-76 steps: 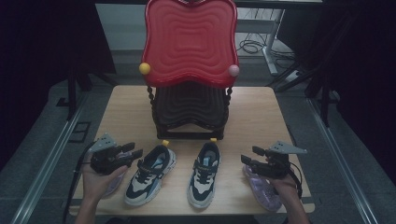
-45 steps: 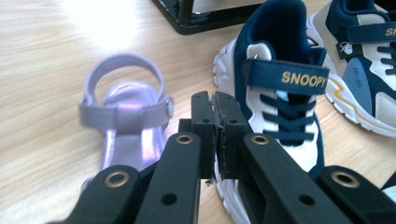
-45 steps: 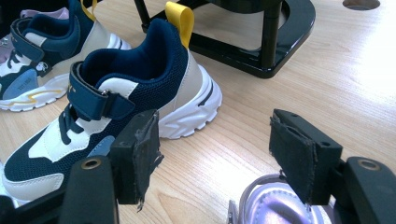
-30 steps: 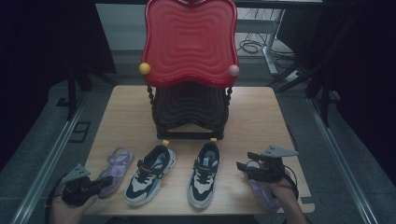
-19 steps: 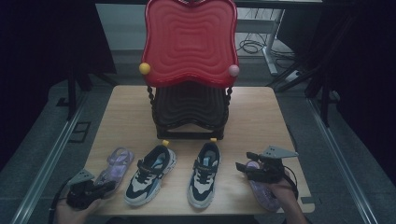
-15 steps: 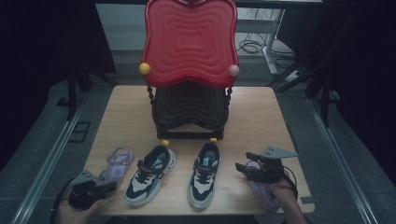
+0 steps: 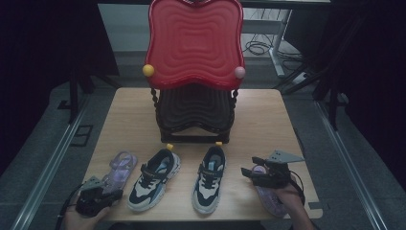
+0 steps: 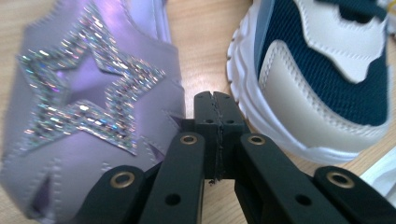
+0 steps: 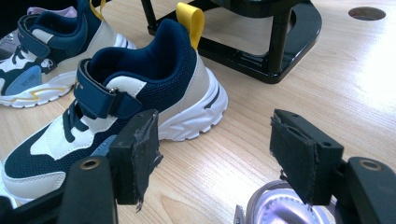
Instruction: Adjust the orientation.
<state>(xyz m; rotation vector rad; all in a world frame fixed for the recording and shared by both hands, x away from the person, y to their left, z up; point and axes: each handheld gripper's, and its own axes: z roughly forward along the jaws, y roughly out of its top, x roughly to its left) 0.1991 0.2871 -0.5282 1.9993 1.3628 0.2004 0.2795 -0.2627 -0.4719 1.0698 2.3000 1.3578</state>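
high view: two sneakers (image 7: pixel 153 179), two sandals (image 7: pixel 119 167)

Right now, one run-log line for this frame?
left gripper: shut, empty, beside purple sandal | right gripper: open, above other sandal | sneakers: untouched

Both tools are black. The left gripper (image 8: pixel 215 100) has two flat black arms with small gold rings and round holes in them. Its black pads have a thin line between them. The right gripper (image 9: pixel 215 156) has thick black pads (image 9: pixel 140 149) with rough, worn edges and a gold ring on each arm. It has a grey three-cornered plate (image 7: pixel 283 156) on top. A black cable (image 7: pixel 64 213) trails from the left one.
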